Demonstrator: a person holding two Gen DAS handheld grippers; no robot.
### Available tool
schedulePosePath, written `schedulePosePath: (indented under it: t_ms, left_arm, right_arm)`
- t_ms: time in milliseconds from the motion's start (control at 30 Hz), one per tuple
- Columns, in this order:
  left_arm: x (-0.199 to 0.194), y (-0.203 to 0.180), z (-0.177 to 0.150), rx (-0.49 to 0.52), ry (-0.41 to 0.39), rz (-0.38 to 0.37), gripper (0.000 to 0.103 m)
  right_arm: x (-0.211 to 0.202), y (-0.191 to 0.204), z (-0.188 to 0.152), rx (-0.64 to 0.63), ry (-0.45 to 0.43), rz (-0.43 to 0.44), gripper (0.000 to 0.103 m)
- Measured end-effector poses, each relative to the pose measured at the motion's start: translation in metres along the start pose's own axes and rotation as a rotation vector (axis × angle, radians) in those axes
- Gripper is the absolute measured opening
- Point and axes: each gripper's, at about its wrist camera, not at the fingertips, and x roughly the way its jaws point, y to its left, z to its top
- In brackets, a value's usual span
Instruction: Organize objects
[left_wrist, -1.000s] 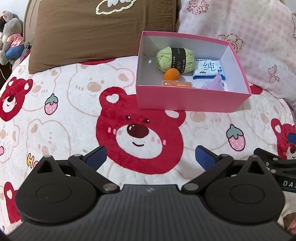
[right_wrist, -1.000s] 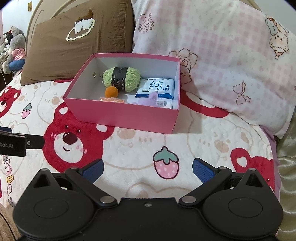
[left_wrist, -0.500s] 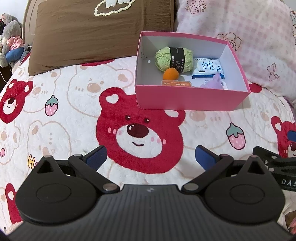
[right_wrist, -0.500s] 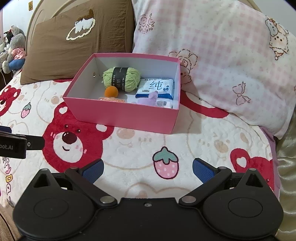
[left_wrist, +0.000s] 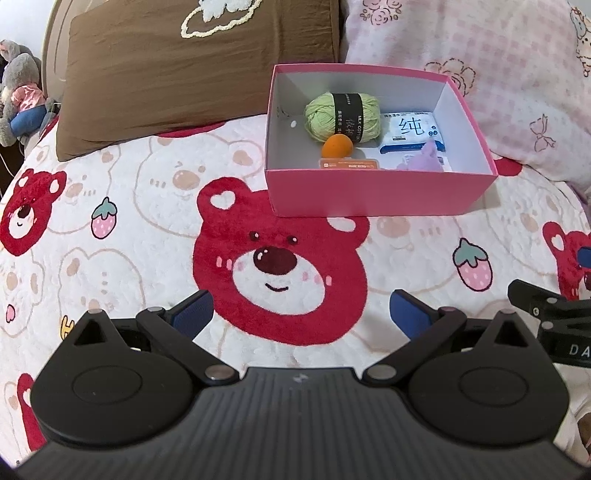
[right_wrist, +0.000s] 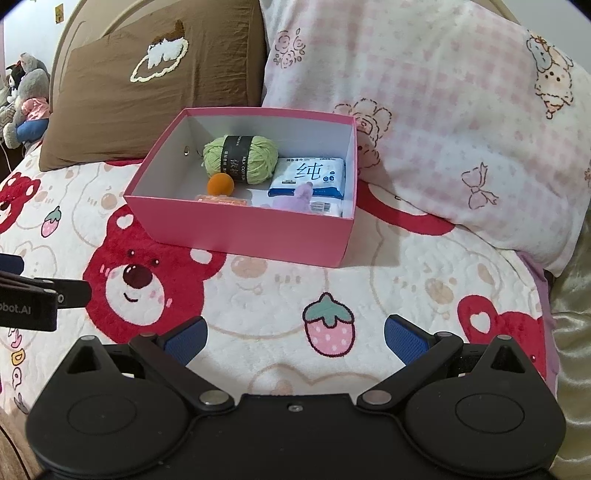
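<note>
A pink box (left_wrist: 376, 194) (right_wrist: 251, 236) sits on the bear-print bedspread ahead of both grippers. Inside lie a green yarn ball (left_wrist: 341, 116) (right_wrist: 240, 158), an orange ball (left_wrist: 337, 146) (right_wrist: 220, 184), a flat orange packet (left_wrist: 349, 163) (right_wrist: 221, 199), a blue-and-white wipes pack (left_wrist: 412, 133) (right_wrist: 308, 175) and a small purple toy (left_wrist: 424, 158) (right_wrist: 297, 197). My left gripper (left_wrist: 301, 314) is open and empty, well short of the box. My right gripper (right_wrist: 293, 338) is open and empty, also short of the box.
A brown pillow (left_wrist: 192, 70) (right_wrist: 155, 85) and a pink checked pillow (left_wrist: 480, 55) (right_wrist: 443, 110) lean behind the box. Stuffed toys (left_wrist: 20, 92) (right_wrist: 26, 92) sit at the far left. The other gripper's body shows at each view's edge (left_wrist: 554, 325) (right_wrist: 33, 299).
The views have shifted only slightly; the box sits a touch nearer in the left wrist view. Both grippers stay open and empty.
</note>
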Motion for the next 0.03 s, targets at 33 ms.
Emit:
schedulePosePath:
  t_ms: [33]
  left_arm:
    - [0.0006, 0.0003, -0.0002, -0.001, 0.005, -0.002, 0.103]
  right_arm:
    - [-0.0001, -0.0001, 0.0002, 0.000, -0.001, 0.001, 0.103]
